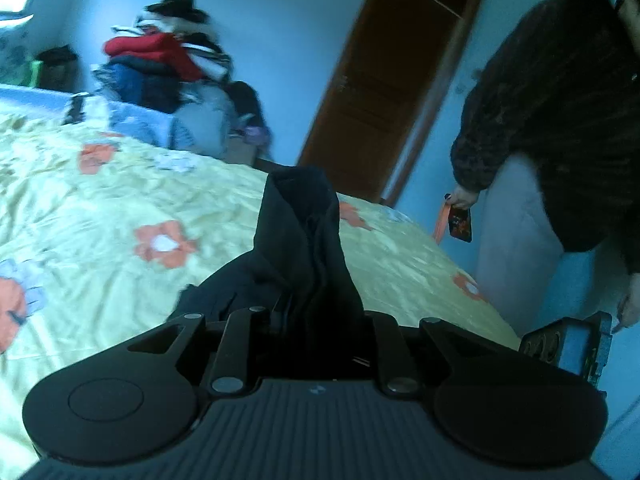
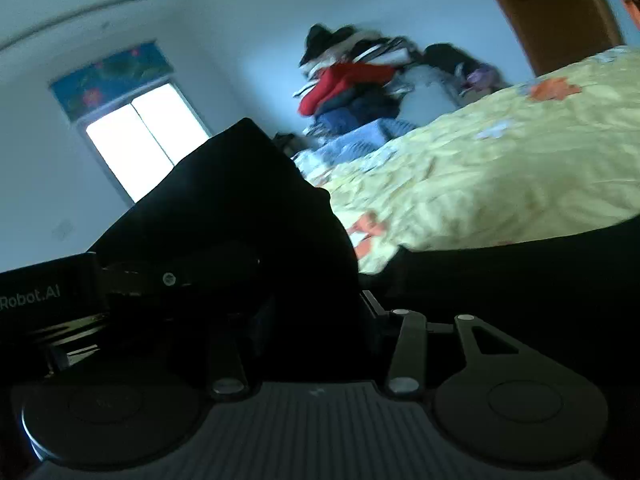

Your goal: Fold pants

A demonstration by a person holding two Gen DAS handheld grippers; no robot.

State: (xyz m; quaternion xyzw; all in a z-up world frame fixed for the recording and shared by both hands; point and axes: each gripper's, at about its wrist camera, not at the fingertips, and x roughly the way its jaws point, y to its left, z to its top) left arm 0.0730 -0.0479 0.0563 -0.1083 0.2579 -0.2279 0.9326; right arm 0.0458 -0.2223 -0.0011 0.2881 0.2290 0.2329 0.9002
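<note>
The black pants (image 1: 300, 232) rise in a bunched fold from between the jaws of my left gripper (image 1: 308, 308), which is shut on them; the cloth hides the fingertips. Beneath lies the bed with a yellow flowered sheet (image 1: 120, 200). In the right wrist view the same black pants (image 2: 240, 208) drape over and out of my right gripper (image 2: 308, 304), which grips them, its fingers covered by cloth. The left gripper's lettered body (image 2: 44, 300) sits close at the left. Both views are tilted and blurred.
A person in a dark fuzzy coat (image 1: 560, 120) stands at the bed's right side, one hand holding a small dark item with an orange strap (image 1: 460, 220). A clothes pile (image 1: 160, 64) sits beyond the bed. A brown door (image 1: 384, 88) stands open; a window (image 2: 140, 140) is bright.
</note>
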